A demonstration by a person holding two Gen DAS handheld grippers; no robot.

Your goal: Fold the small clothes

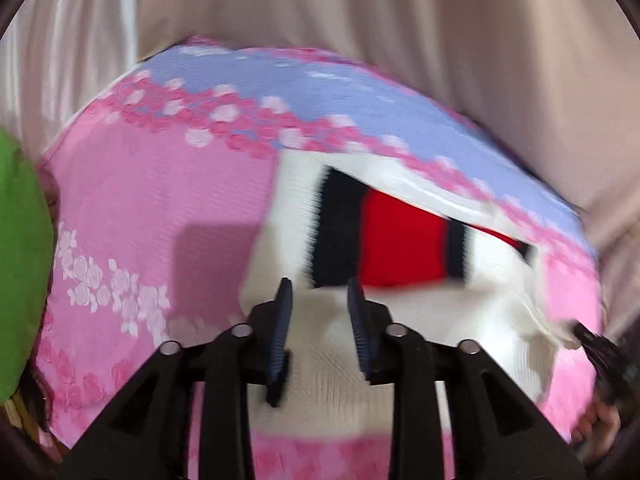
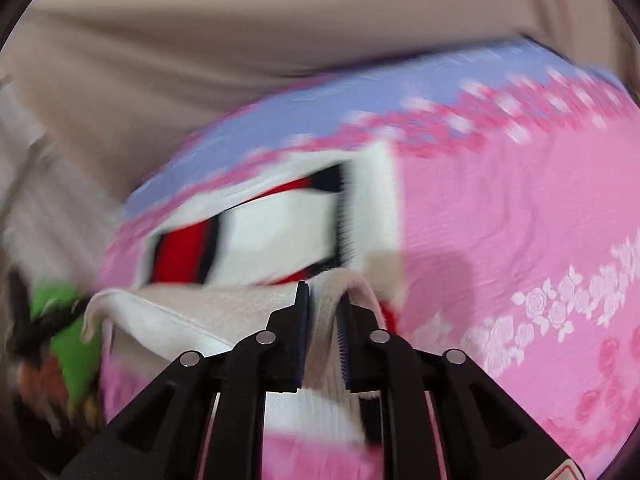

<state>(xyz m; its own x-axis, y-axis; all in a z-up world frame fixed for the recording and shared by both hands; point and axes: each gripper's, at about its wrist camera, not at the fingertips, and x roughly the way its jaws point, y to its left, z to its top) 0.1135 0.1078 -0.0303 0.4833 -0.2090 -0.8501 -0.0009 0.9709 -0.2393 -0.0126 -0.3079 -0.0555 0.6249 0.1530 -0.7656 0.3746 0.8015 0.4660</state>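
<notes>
The small white knitted garment (image 1: 352, 344), banded in black and red across its middle, lies on a pink flowered bedspread (image 1: 152, 208) that turns lilac toward the far edge; the surface looks like a bed, though the blur leaves that unsure. Part of the garment is already doubled over, so a fold seems to be in progress. The right hand-held gripper (image 2: 323, 300) has its jaws closed down on a raised white edge of the cloth, which drapes over one finger. The left hand-held gripper (image 1: 320, 300) hovers over the white part with its jaws moderately apart and nothing between them. The next move likely calls for carrying the pinched edge across and laying it flat, the left one pinning or smoothing. A green object (image 1: 20, 264) sits at the bedspread's side, beige curtains (image 1: 400, 20) behind.
</notes>
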